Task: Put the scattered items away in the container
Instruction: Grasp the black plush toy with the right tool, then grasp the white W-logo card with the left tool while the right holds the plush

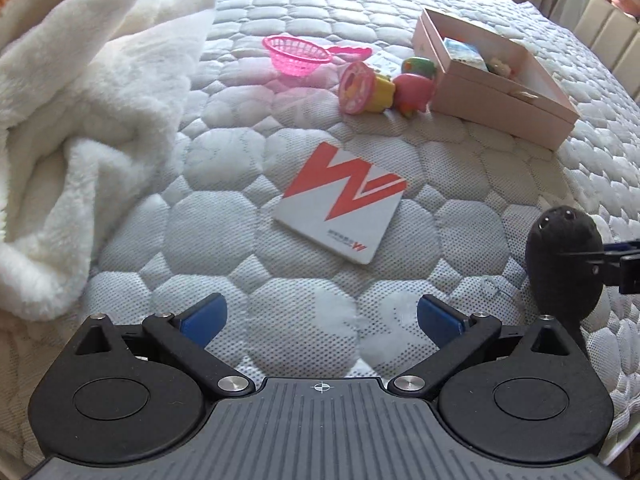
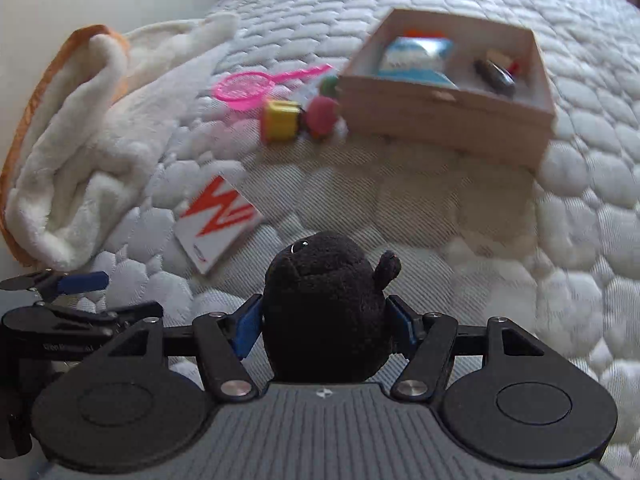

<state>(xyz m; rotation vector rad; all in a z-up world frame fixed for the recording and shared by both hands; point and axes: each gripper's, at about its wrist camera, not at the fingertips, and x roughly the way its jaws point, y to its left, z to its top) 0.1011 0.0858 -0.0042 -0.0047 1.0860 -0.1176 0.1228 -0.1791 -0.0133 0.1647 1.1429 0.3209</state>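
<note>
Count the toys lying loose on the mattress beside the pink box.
4. The pink strainer lies farthest left; the donut-topped yellow toy, the pink toy and the green toy cluster against the pink box. More may hide behind them.

We see a black plush toy (image 2: 326,304) between our blue pads (image 2: 249,326). The mattress (image 1: 320,312) is white, quilted in rounded cells. The card (image 1: 344,200) is white with a red zigzag. The strainer (image 1: 298,54) is bright pink, the box (image 1: 496,92) pale pink, the blanket (image 1: 76,128) cream with an orange edge (image 2: 60,64).
</note>
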